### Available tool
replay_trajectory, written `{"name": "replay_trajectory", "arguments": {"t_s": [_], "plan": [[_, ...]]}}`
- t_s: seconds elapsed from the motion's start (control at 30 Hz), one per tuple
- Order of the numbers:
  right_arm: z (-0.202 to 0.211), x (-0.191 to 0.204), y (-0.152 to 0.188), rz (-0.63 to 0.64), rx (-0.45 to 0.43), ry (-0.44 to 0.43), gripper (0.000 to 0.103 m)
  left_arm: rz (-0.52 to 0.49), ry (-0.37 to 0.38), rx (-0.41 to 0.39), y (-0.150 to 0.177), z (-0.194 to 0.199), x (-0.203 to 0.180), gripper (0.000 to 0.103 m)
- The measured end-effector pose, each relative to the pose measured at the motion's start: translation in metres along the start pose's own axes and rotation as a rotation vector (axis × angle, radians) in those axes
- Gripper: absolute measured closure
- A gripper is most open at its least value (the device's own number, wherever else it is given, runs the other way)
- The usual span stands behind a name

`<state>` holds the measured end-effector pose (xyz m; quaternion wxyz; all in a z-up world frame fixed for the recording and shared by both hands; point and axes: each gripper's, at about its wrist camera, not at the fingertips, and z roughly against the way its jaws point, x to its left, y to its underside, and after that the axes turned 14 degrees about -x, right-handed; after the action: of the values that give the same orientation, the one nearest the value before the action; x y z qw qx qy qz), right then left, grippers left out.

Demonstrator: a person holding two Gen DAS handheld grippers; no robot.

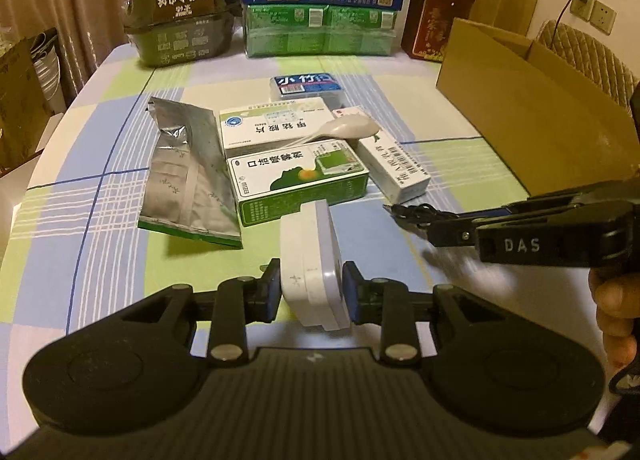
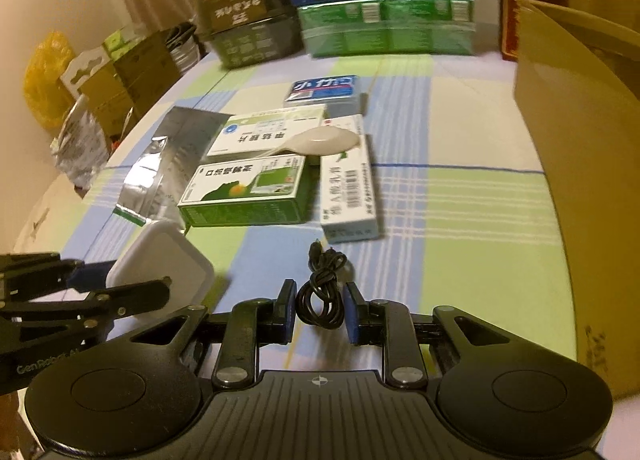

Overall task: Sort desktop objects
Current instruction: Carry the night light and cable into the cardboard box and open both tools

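Note:
My left gripper (image 1: 310, 292) is shut on a flat white square device (image 1: 310, 260) and holds it on edge; the device also shows in the right wrist view (image 2: 160, 268). My right gripper (image 2: 320, 310) is shut on a coiled black cable (image 2: 320, 288), whose end also shows in the left wrist view (image 1: 412, 214). On the checked tablecloth lie a green medicine box (image 1: 296, 180), a white medicine box (image 1: 276, 122), a long white box (image 1: 394, 164), a white spoon (image 1: 348, 128), a silver foil pouch (image 1: 188, 168) and a blue tissue pack (image 1: 308, 86).
An open cardboard box (image 1: 532, 108) stands at the right, also in the right wrist view (image 2: 580, 140). Stacked blue and green cartons (image 1: 324, 4), a dark package (image 1: 180, 12) and a red box (image 1: 436, 20) line the far edge. Boxes and bags (image 2: 100, 72) sit off the table's left.

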<state>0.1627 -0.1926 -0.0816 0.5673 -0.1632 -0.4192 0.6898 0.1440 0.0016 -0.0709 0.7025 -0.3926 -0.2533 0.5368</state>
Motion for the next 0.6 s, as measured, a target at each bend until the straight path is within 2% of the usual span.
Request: {"name": "replay_trajectory", "arguments": {"t_s": [0.2,0.6], "plan": [[0.021,-0.003,0.0,-0.03,-0.034,-0.007,0.082,-0.008,0.019,-0.027,0.0,0.013,-0.013,0.077],[0.065,0.0,-0.011,0.004,-0.216,0.027,0.082,-0.013,0.038,-0.104,-0.012,0.029,-0.033,0.077]]}}
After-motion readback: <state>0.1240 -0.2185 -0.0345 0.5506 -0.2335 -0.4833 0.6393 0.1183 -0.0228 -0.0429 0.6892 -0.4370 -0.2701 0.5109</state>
